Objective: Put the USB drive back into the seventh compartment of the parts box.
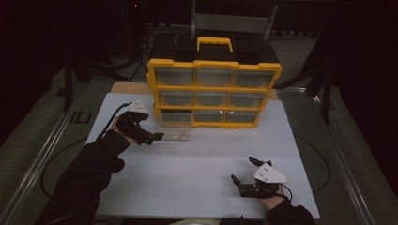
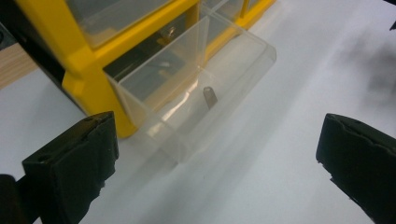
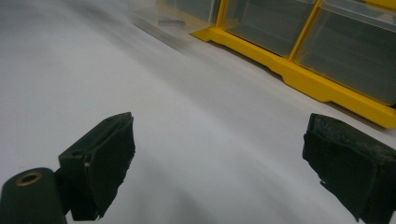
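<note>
The left hand-held gripper [image 2: 217, 154] hovers with jaws spread wide just before the clear drawer [image 2: 196, 88] (a small metal piece [image 2: 210, 97] lies inside), pulled out of the yellow organiser's [image 1: 214, 91] bottom row. The right hand-held gripper [image 1: 244, 171], likewise agape, rests well apart on the white worktop [image 1: 197, 173].

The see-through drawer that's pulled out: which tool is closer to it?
Left. The left tool sits open right beside the pulled-out drawer. The right tool is open too, far off near the table's front edge.
</note>
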